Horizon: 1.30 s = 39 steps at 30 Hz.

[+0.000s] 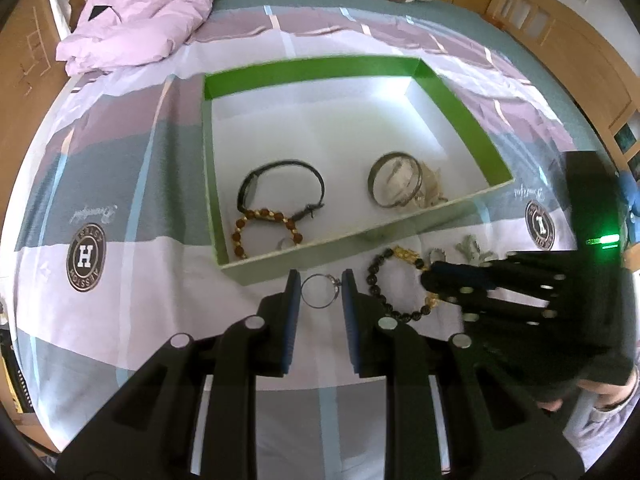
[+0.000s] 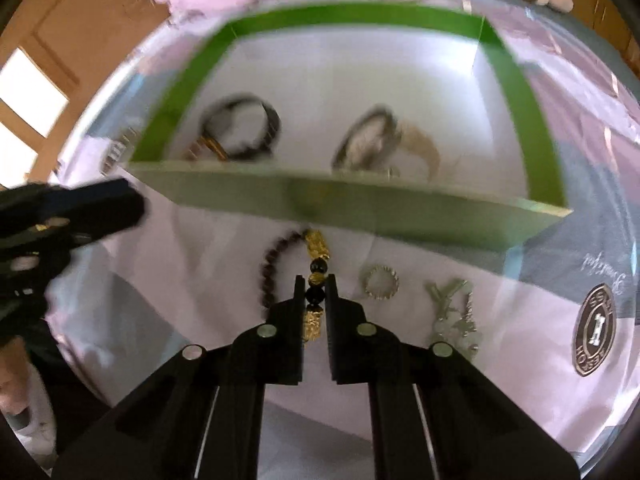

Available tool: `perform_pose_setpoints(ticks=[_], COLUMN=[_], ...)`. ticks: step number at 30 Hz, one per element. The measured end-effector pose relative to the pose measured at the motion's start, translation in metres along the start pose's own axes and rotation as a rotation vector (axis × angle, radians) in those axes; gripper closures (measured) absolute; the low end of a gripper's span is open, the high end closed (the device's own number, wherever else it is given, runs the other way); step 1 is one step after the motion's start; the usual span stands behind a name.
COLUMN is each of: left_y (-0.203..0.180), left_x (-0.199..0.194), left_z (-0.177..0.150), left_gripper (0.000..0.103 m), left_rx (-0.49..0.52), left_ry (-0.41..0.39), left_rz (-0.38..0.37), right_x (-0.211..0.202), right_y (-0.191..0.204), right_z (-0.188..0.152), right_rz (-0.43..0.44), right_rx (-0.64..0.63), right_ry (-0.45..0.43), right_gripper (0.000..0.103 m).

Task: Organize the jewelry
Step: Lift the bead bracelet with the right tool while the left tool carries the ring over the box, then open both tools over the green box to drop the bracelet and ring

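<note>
- The black bead bracelet with gold charms lies on the bedsheet at frame centre, just below the green box; we judge it light, floppy and slippery.
- Our right gripper pinches its beads near a gold charm, a sound hold.
- Our left gripper is spread around a thin ring, low centre in its view, not yet closed.

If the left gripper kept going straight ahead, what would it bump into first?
Most likely the thin silver ring lying between the left gripper fingers; just beyond stands the green box near wall, though depth is uncertain.
</note>
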State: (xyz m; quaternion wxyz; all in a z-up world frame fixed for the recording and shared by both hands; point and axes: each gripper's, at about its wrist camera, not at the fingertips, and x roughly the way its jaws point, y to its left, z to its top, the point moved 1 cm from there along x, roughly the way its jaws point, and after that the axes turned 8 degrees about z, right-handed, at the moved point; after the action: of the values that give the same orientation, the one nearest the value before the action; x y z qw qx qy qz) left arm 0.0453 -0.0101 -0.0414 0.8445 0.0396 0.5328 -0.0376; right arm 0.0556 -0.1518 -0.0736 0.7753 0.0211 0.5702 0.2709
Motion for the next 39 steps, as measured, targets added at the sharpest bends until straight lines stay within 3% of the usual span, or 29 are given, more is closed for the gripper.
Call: perform_pose_setpoints(ticks=[10,16,22,23,25,26,30,33,36,39], left_y=[0.017,0.015,0.017,0.018,0.020,0.021,0.011,-0.006,-0.024,-0.040], left_x=[-0.027,-0.017,0.016,0.018,0.017,0.014,-0.003,-0.013,-0.006,0.013], left_z=[0.028,0.050,0.049,0.049,0.047,0.047,0.042,0.026,0.009,-0.004], left_gripper=[0.083,0.083,0.079,0.062,0.041,0.041,0.043,0.042,0.042,0.042], left_rx=[-0.076,-0.092,-0.095,-0.096,-0.111,-0.112,-0.073,-0.012,0.044,0.089], left_ry=[-0.091,-0.085,-0.024,-0.020,-0.044,-0.059,-0.087,-0.091,-0.049,0.017], left_rz=[-0.025,-0.017,0.005,0.006,0.024,0.035,0.004,-0.006,-0.029,-0.042], right_x=[-0.093,-0.097,-0.058,-0.055,-0.052,-0.055,-0.069,-0.069,-0.052,-0.029], right_y=[0.007,0.001,-0.011,-0.011,-0.013,-0.014,-0.018,-0.028,-0.053,-0.088], right_z=[0.020,0.050,0.059,0.059,0.058,0.055,0.044,0.019,-0.003,-0.015], right_rz=[0.130,0.101,0.028,0.003,-0.031,-0.022,0.027,0.097,-0.013,-0.077], right_rx=[0.017,0.037,0.052,0.042,0.039,0.044,0.066,0.058,0.110,0.252], right_ry=[-0.292,-0.377,-0.327,-0.330,-0.324,-0.324,-0.278,-0.177,-0.078,0.003], right_gripper=[0.094,0.094,0.094,0.089,0.069,0.062,0.062,0.062,0.062,0.062])
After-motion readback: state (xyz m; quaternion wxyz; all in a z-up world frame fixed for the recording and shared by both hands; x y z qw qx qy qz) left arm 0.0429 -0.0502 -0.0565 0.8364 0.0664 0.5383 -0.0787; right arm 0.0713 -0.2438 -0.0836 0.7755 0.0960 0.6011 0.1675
